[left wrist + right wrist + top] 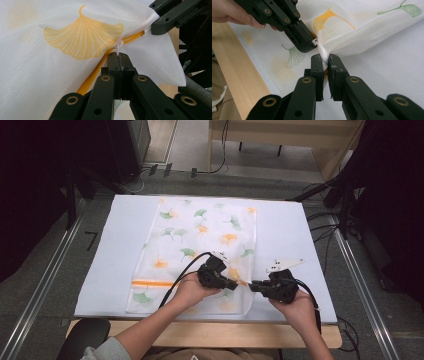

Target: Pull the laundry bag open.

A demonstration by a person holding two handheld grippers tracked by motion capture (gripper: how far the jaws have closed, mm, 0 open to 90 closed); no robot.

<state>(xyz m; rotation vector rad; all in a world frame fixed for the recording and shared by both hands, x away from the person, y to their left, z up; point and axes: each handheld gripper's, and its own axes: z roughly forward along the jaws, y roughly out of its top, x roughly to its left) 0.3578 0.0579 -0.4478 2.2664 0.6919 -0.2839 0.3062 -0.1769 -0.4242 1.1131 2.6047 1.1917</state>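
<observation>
The cloth (200, 250) lies flat on the white table (120, 250), its near right edge pinched by both claws: left gripper (234, 284) and right gripper (254, 285), tips nearly touching. Grey floor around.

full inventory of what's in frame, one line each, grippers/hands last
mesh bag: 1, white with green and orange ginkgo leaves, flat mid-table, right edge lifted
zipper: 1, orange, along the bag's near part
zipper pull: 1, white, at left gripper's jaw tips
table cover: 1, white, under bag
table edge: 1, light wood, near side
left gripper: 1, black, shut on zipper pull
right gripper: 1, black, shut on bag's bunched edge
hands: 2, one behind each gripper
</observation>
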